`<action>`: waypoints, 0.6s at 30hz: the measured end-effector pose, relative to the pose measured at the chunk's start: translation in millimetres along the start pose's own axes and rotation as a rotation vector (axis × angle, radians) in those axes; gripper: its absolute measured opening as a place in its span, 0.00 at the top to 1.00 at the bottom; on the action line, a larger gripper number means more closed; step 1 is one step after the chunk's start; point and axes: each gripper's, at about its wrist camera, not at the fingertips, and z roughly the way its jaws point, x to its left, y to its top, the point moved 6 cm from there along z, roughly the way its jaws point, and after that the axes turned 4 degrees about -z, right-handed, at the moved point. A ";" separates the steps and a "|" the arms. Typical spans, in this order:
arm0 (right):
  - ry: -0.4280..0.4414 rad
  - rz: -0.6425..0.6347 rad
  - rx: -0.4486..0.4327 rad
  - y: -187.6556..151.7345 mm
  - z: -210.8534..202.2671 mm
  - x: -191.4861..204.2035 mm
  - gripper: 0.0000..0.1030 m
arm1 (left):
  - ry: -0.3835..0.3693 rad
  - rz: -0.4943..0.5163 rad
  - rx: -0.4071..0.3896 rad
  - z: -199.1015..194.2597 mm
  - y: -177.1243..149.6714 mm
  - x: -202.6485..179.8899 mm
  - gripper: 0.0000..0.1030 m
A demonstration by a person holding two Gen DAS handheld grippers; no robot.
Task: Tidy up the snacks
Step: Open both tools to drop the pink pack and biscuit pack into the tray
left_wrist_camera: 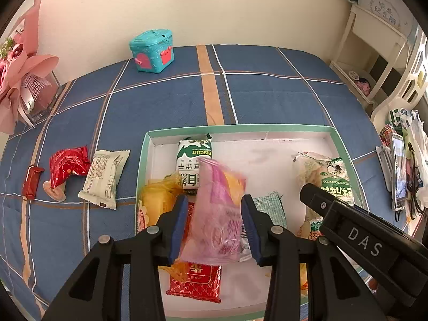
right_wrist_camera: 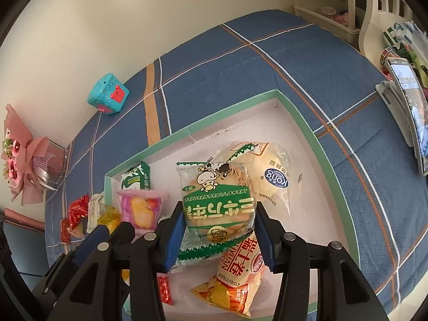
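Left wrist view: we point our left gripper (left_wrist_camera: 216,222) steeply down over the green-rimmed box (left_wrist_camera: 240,128), its blue pads closed on a pink packet (left_wrist_camera: 218,214) at lower centre; behind it lies a green pack reading "BISCUIT" (left_wrist_camera: 194,157). Right wrist view: our right gripper (right_wrist_camera: 218,231), equally tilted, clamps a green bun pack (right_wrist_camera: 218,200) at frame centre, beside a "Kong" bun (right_wrist_camera: 270,176), above an orange snack bag (right_wrist_camera: 235,275).

L gripper (left_wrist_camera: 216,223) tilted steeply down, jaws clamped on both sides of pink packet (left_wrist_camera: 218,214). R gripper (right_wrist_camera: 219,236) same steep downward tilt, just beside the L one, jaws pressed on green-label bread packet (right_wrist_camera: 218,206).
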 end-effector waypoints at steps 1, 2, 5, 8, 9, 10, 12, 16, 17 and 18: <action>-0.003 0.000 0.000 -0.2 -0.5 0.1 0.49 | -0.002 -0.004 0.002 -0.3 0.0 0.8 0.59; -0.009 -0.002 0.000 0.0 -1.3 0.2 0.48 | -0.004 -0.007 0.004 -0.5 -0.2 1.2 0.58; -0.018 -0.002 0.000 0.6 -4.6 1.3 0.45 | -0.009 -0.017 0.006 -3.3 -0.3 4.9 0.55; -0.031 -0.018 0.004 -0.3 -8.4 5.1 0.43 | -0.012 -0.034 0.012 -5.9 0.5 12.1 0.54; -0.037 -0.027 0.008 -0.9 -8.5 7.4 0.42 | -0.015 -0.047 0.015 -6.6 1.1 16.4 0.51; -0.037 -0.031 0.011 -1.4 -8.5 8.7 0.40 | -0.016 -0.064 0.016 -7.3 1.8 21.4 0.47; -0.038 -0.040 0.015 -2.5 -7.7 13.7 0.36 | -0.010 -0.105 0.016 -8.9 3.5 34.8 0.39; -0.032 -0.053 0.018 -3.7 -6.2 23.2 0.30 | -0.002 -0.184 0.020 -11.3 7.0 65.3 0.36; -0.030 -0.062 0.018 -4.1 -5.7 27.4 0.27 | 0.001 -0.200 0.018 -12.1 7.8 72.0 0.35; -0.030 -0.068 0.018 -4.2 -5.5 29.7 0.25 | 0.007 -0.217 0.014 -13.1 8.7 79.6 0.33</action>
